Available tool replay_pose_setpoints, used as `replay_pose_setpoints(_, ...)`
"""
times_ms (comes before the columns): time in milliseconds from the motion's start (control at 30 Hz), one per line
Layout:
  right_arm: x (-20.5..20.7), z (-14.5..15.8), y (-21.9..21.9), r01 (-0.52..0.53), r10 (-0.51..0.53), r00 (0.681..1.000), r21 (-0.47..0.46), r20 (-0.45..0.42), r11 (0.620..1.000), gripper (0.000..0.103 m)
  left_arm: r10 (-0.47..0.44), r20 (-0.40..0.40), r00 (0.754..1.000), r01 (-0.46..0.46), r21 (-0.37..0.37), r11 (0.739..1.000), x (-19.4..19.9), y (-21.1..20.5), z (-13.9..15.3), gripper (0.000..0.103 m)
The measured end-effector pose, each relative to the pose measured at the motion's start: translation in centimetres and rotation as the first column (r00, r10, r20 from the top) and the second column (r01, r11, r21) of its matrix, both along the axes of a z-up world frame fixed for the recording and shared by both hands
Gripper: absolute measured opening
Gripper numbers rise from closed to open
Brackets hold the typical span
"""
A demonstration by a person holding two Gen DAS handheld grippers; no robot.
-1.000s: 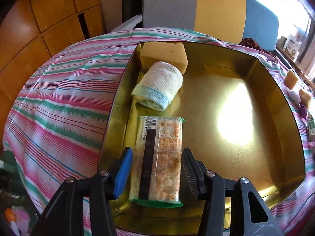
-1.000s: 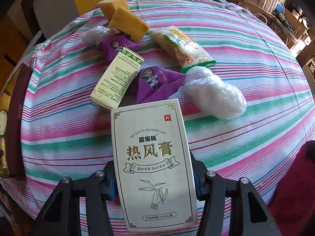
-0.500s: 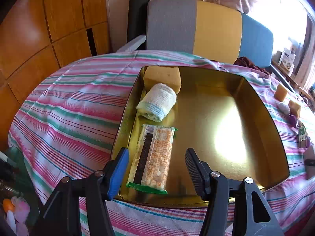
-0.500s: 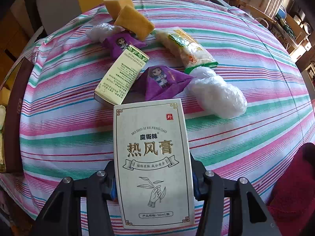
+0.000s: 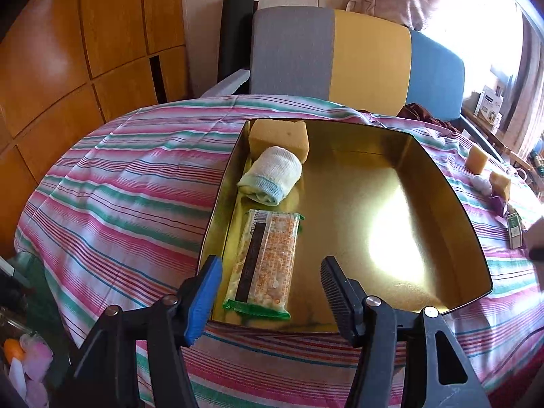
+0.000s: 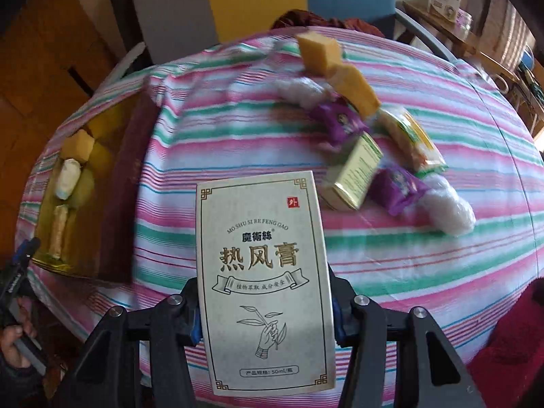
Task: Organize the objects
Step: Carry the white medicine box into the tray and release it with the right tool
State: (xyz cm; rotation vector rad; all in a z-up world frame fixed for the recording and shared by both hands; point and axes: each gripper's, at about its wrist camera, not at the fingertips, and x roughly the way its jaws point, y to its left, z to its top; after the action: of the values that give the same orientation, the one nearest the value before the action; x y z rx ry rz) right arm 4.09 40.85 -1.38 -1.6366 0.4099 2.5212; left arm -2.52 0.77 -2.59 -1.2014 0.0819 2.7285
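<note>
Your left gripper (image 5: 270, 292) hangs with its jaws spread wide and nothing between them, just over the near rim of the gold tin tray (image 5: 445, 183), which sits on the striped tablecloth (image 5: 129, 190); along the tray's left wall, far to near, lie a yellow sponge block (image 5: 278, 134), a rolled white towel (image 5: 270, 180) touching it, and a sealed snack packet (image 5: 265, 261) whose near end lies between your spread fingers but touches neither; the rest of the tray floor is bare gold with sun glare; moving right, your right gripper (image 6: 263, 309) is clamped on a white ointment box (image 6: 263, 272), printed face up and lifted clear of the cloth, with the tray off to its left; farther right on the cloth the loose pile waits in a rough line: two yellow sponge pieces (image 6: 335, 68), a crumpled clear plastic wad (image 6: 299, 90) beside them, a purple wrapped sweet (image 6: 341, 122), a green-and-cream carton (image 6: 355, 173), a green-edged snack bag (image 6: 413, 142), a second purple sweet (image 6: 396, 185) and a white plastic wad (image 6: 448, 209) at the near right end; the right view is motion-blurred, so small print on the pile is unreadable
</note>
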Motion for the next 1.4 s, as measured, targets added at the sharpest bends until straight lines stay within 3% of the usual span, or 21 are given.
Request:
replay_pose_setpoints(200,-5.4,3.6,-9.6,-0.21,0.205,0.975,-0.06,-0.081,0.976,0.054,0.026,-0.001,1.0,-0.026,0.003,1.0,0.4,-2.1,0.2,0.063)
replay_pose_setpoints(400,-12.4,3.0,-17.5,-0.325,0.318,0.946,-0.137,-0.067,0.936,0.054,0.079,-0.007,0.997,-0.079,0.011,0.997,0.6,-5.2,0.5,0.065)
replay_pose_setpoints(567,-19.0,0.1,-21.3,-0.29,0.295,0.955,-0.152,0.01,0.945,0.053,0.131,0.016,0.991,-0.132,0.046,0.99,0.6,-7.5,-0.1,0.065)
replay_pose_setpoints(733,-24.3,-3.4,-22.1,-0.155,0.168,0.982,-0.135,0.092,0.979,0.054,0.162,0.053,0.985,-0.166,0.083,0.983,0.0,-8.9,-1.0,0.065)
replay_pose_setpoints(867,-26.8,-5.3,-22.6,-0.085,0.107,0.986,-0.169,0.127,0.982,0.054,0.172,0.068,0.983,-0.178,0.102,0.979,-0.1,-9.6,-1.4,0.066)
replay_pose_setpoints(967,-27.7,-5.6,-22.4,-0.057,0.08,0.993,-0.241,0.087,0.969,0.056,0.181,0.074,0.981,-0.188,0.103,0.977,-0.2,-9.9,-1.6,0.066)
replay_pose_setpoints(1133,-26.4,-4.7,-21.9,-0.088,0.098,0.995,-0.254,0.028,0.963,0.06,0.195,0.065,0.979,-0.201,0.099,0.975,-0.1,-9.9,-1.5,0.066)
replay_pose_setpoints(1400,-21.4,-2.5,-21.5,-0.203,0.194,0.978,-0.155,-0.07,0.967,0.061,0.204,0.025,0.979,-0.205,0.08,0.975,0.2,-9.7,-0.7,0.069)
